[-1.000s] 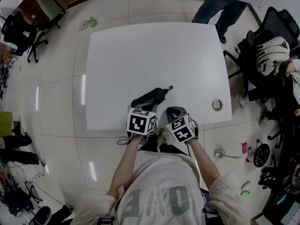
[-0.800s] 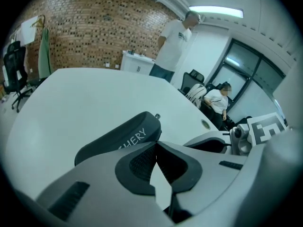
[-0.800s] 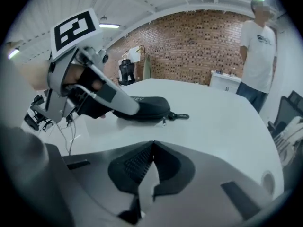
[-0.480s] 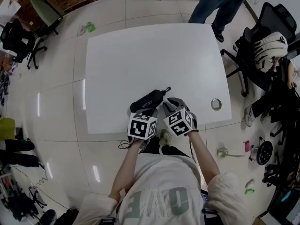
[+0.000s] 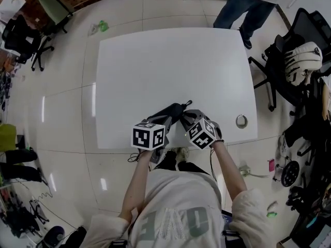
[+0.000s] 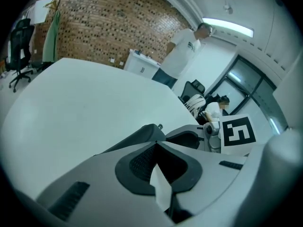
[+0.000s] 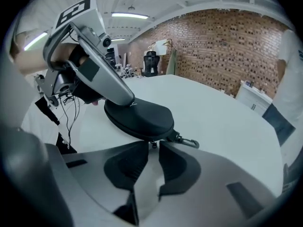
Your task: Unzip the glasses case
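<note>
A black zipped glasses case (image 5: 169, 111) lies near the front edge of the white table (image 5: 170, 61), with a small clip (image 7: 189, 142) at its right end. My left gripper (image 5: 161, 121) is shut, and its tips rest on top of the case (image 7: 137, 117). The right gripper (image 7: 151, 148) sits at the case's right end, jaws closed to a narrow slit on the zipper pull (image 7: 152, 144). In the left gripper view the case (image 6: 139, 135) shows just beyond the shut left gripper (image 6: 155, 143), and the right gripper (image 6: 189, 138) sits beside it.
A small silver ring (image 5: 241, 121) lies on the table at the right, near the front edge. A person (image 5: 248, 4) stands at the far side. Office chairs (image 5: 289, 50) and clutter crowd the floor to the right.
Both grippers have moved forward over the table's front edge onto the case. The left one now covers its near end and the right one has closed in on the zipper end.
</note>
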Tool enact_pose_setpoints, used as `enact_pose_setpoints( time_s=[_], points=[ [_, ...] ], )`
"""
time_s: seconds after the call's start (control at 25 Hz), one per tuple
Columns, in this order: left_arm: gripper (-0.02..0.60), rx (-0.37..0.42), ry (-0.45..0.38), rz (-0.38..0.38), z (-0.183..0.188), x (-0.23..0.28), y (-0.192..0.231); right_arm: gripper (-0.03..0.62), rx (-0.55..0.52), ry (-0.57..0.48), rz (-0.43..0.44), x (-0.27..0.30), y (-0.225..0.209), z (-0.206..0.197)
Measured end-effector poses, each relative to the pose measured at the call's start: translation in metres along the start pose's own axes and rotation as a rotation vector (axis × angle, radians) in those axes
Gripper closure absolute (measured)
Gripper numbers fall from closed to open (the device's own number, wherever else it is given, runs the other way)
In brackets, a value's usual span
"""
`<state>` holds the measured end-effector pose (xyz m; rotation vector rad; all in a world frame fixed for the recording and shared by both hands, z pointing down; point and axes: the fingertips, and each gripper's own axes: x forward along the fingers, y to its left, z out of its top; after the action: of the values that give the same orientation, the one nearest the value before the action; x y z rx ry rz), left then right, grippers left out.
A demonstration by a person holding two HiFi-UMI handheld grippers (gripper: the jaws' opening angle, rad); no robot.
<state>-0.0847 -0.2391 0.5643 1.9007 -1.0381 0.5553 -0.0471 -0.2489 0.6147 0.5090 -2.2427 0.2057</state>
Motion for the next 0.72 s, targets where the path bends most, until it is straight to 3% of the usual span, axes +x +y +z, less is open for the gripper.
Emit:
enact_pose_setpoints(
  time_s=[0.24,0.32,0.56,0.72],
  points=[
    [0.578,-0.015,-0.001,-0.017,0.0000,-0.0009,0.0011,0.530,-0.118,-0.002,0.071,0.0006,0.0031,0.0015],
    [0.578,-0.017,-0.004,-0.017,-0.0001,-0.0015,0.0008,0.566,-0.130,-0.002,0.073,-0.0013,0.0039,0.0013],
    [0.578,-0.017,0.007,-0.019,0.0011,-0.0005,0.0014,0.576,-0.094,-0.007,0.080,-0.0017,0.0026,0.0008],
    [0.578,-0.005,0.005,-0.011,0.0021,-0.0010,0.0007,0.591,-0.081,0.003,0.041,-0.0039,0.0027,0.0011]
  ],
)
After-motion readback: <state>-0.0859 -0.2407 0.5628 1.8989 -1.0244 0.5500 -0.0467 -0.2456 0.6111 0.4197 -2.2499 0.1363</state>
